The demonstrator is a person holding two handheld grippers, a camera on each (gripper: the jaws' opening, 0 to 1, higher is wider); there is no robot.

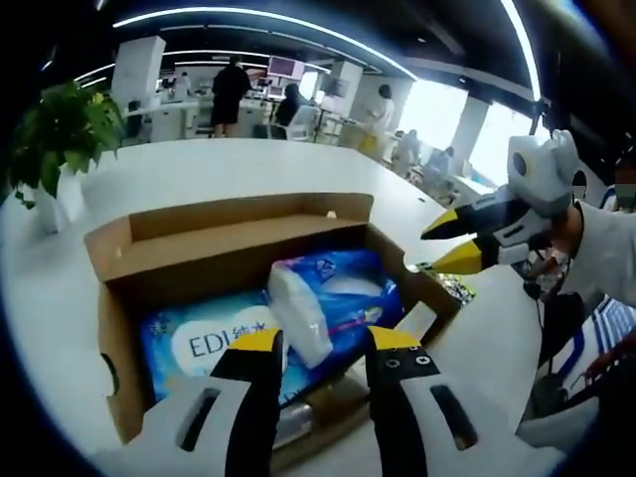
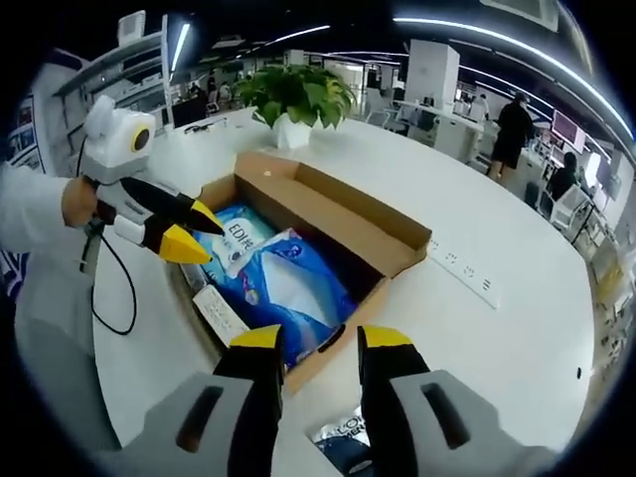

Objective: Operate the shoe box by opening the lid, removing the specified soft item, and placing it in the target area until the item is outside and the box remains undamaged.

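The shoe box [image 1: 238,248] is seen open at frame centre, blue soft packs [image 1: 338,298] lying inside. Both the left gripper [image 1: 323,343] and right gripper [image 2: 310,338] are held part open and empty. A pack should be pinched mid-body and lifted straight, so the cardboard walls are spared.

At lower centre of the right gripper view, we saw a blue packet [image 2: 343,444] half hidden between the jaws. In the left gripper view, people [image 1: 231,91] at upper left were too small to distinguish.
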